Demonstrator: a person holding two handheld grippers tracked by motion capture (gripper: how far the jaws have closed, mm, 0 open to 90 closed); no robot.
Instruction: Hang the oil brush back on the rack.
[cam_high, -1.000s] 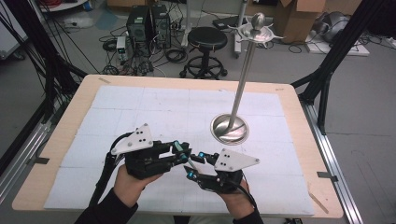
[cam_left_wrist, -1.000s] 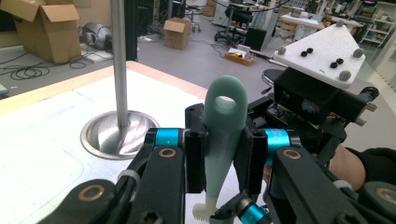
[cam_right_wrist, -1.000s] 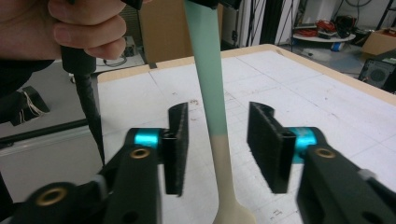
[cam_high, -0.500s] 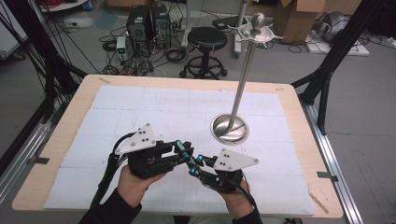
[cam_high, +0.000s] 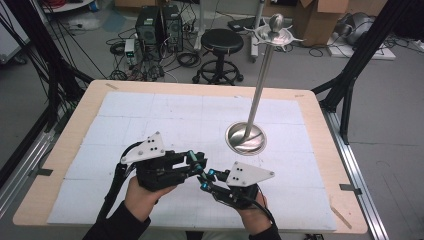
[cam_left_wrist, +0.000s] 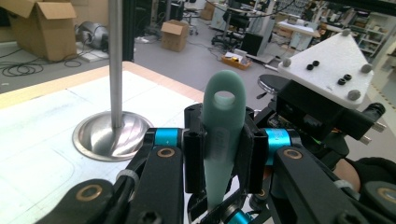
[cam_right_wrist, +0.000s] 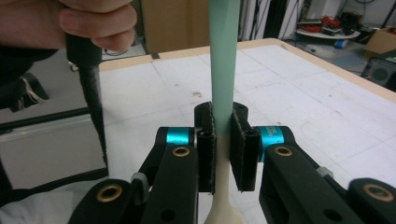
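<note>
Near the bench's (cam_high: 320, 165) front edge, the left claw (cam_left_wrist: 223, 154) pinches the pale green plastic utensil handle with a hanging hole (cam_left_wrist: 223, 126) while the right claw (cam_right_wrist: 223, 149), just closing, clamps its stem, so hanging it on the tall steel stand (cam_high: 246, 137) likely remains.

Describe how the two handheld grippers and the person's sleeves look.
The left gripper and right gripper match: black bodies, black jaws with dark pads, bright blue collars and brass-coloured pivot rings. Each carries a pale three-cornered plate with dark dots, and a black cable trails from the left one. The sleeves are dark.
</note>
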